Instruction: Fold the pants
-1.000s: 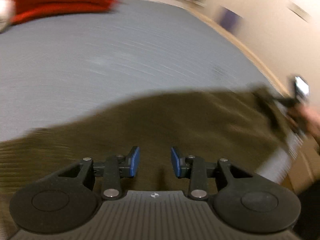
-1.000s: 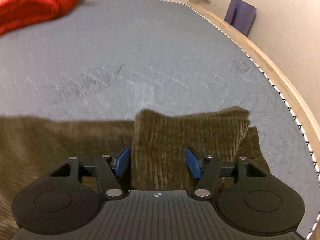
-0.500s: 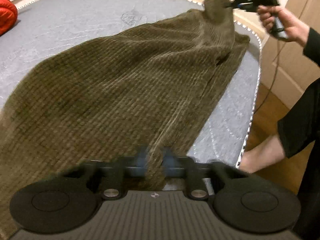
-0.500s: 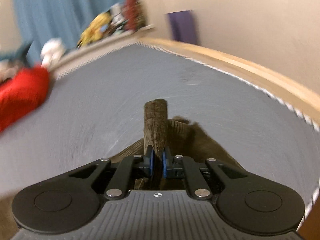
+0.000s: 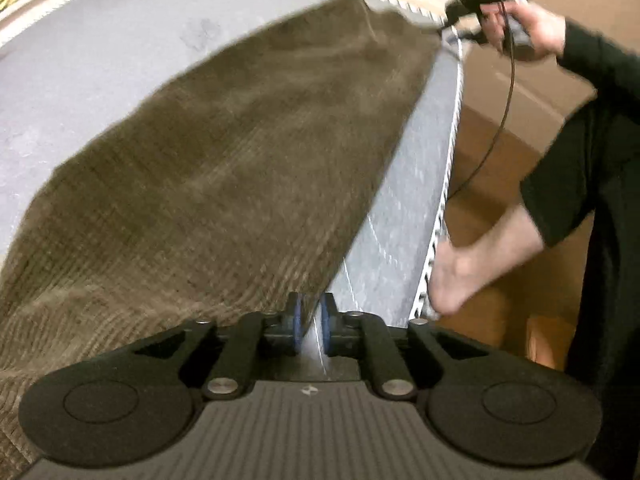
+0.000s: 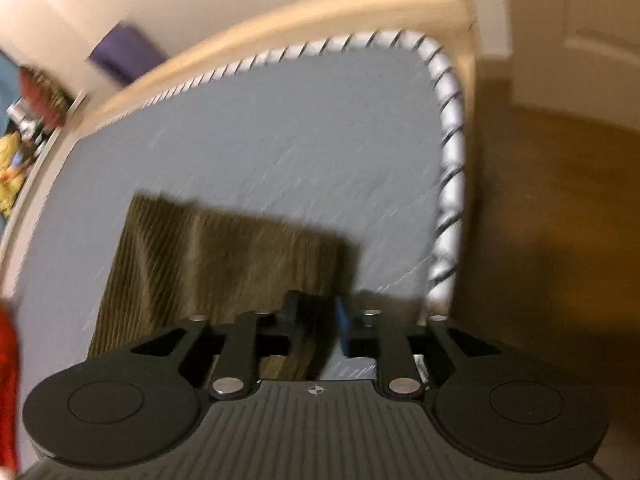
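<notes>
Olive corduroy pants (image 5: 224, 152) lie spread across the grey bed mattress (image 5: 100, 60), stretched between both grippers near the mattress's roped edge. Left gripper (image 5: 311, 322) has a narrow gap, jaws just been opening after a pinch, with the pants' edge at its left pad. Right gripper (image 6: 318, 326), held in the person's right hand (image 5: 520, 28), has also just been opening; blurred, pants' corner against its left pad, grip cannot be told.

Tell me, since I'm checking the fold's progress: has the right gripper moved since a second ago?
Yes. In the left wrist view, the right gripper now sits high beyond the mattress's piped edge, stretching the pants; earlier it was low at the frame's right side.
</notes>
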`<state>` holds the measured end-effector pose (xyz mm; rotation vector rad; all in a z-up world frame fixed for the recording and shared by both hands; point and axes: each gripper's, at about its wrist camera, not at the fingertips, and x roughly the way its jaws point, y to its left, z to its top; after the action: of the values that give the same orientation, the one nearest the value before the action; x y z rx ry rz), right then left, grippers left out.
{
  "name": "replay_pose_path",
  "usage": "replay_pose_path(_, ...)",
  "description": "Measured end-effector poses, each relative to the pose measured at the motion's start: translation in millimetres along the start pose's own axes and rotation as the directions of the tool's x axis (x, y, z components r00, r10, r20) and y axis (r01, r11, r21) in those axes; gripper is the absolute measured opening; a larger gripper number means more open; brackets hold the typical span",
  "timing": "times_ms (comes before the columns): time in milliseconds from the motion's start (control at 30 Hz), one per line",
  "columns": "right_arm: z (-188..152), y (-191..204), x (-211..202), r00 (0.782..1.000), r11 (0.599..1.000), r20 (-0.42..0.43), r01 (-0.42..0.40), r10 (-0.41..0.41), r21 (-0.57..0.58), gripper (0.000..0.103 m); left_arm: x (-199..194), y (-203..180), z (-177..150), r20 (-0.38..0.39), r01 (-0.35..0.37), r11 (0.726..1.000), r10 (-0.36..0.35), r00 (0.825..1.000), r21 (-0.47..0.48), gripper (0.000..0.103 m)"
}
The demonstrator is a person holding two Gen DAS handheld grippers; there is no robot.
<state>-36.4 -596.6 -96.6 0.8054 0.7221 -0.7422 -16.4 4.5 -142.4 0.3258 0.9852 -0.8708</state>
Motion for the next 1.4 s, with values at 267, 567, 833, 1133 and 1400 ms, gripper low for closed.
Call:
replay_pose_path(267,-1,9,14,1.000,0.998,0.004,-0.007,0.007,-0.070,0.018,-3,47,-7,0.027,-0.021,0.959,0.030,0.999,-0.282,0.029)
replay_pose_path(567,-9,14,-4,0.968,0.977,0.127,0.215,-0.215,0.015,0.021,-71,110,-40,0.091,-0.139,0.842,0.217,0.972,-0.521,0.028)
replay_pose_path(833,-5,36,-23,0.950,0.982,0.257,0.187,-0.178,-0.014,0.040,-115,209,-143,-0.202,-0.431,0.588,0.414,0.887,-0.684,0.003)
replay_pose_path(1133,-11,20,-7,0.983,0.989,0.119,0.145,-0.143,-0.007,0.048,-139,171,-107,-0.010,-0.278,0.714,0.355,0.935,-0.642,0.032)
replay_pose_path(1400,-11,3,1,0.999,0.999,0.016,0.042,-0.042,0.022,0.065,-104,143,-72,-0.145,-0.515,0.711,0.515,0.845,-0.478,0.036)
